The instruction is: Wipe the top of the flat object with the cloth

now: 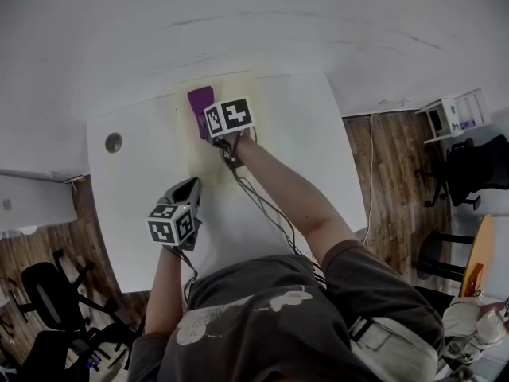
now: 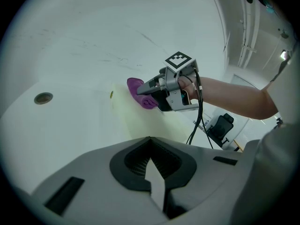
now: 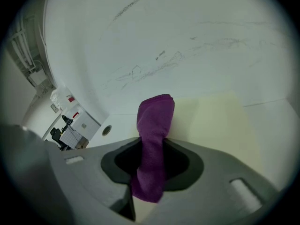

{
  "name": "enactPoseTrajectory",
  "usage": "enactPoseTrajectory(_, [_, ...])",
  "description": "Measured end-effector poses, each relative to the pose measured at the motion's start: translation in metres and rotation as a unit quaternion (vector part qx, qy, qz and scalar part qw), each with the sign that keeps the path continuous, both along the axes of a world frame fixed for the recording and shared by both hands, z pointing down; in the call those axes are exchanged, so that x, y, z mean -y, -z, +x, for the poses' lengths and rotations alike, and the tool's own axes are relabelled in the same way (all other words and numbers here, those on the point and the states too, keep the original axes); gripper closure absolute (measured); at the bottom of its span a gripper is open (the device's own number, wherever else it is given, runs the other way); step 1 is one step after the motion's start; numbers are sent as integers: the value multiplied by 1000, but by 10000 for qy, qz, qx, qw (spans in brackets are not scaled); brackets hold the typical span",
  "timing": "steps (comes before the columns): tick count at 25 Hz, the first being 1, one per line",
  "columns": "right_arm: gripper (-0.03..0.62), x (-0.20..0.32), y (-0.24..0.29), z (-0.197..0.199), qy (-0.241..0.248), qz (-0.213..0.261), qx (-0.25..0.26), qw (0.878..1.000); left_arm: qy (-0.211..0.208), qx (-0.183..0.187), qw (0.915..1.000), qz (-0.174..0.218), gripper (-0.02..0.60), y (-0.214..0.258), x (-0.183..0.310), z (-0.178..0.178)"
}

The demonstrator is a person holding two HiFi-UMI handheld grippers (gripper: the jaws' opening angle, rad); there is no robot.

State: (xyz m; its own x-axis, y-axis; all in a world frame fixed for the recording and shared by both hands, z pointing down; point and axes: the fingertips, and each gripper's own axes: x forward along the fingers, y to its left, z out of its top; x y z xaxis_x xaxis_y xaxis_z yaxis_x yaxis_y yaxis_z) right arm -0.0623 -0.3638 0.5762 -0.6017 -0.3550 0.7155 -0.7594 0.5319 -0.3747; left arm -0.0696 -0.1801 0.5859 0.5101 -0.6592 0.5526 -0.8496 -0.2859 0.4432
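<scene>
Wiping step: the right gripper point(image 1: 208, 127) is clamped on a folded purple cloth point(image 3: 154, 125); the free end sticks out ahead of the jaws and lies on the flat object.
Flat object: pale yellow sheet point(image 1: 191, 156), flat on the white table point(image 1: 310, 150); it lies directly beneath the right gripper and runs back from the jaws toward the person.
Cloth position: at the sheet's far end, just forward of the jaw tips.
Left gripper point(image 1: 187, 191): jaws together, nothing between them; it sits back from the right gripper, by the sheet's near corner. Whether it touches the table is unclear.
Other item: round cable hole point(image 1: 114, 142), well off to the left gripper's outer side.
Handling note (judgement): press the cloth's broad fold flat, draw it in overlapping passes from ahead of the jaws back toward the body, and cover both long edges.
Risk (judgement): the thin sheet may slide or buckle, so the idle left gripper could pin its near corner.
</scene>
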Motion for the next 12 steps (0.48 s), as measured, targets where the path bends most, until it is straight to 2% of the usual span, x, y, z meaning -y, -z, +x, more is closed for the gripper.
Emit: enactPoseTrajectory(12, [477,14,-2,53,-352,36,-187,9992,0,28,10000,19,586,0,0,1])
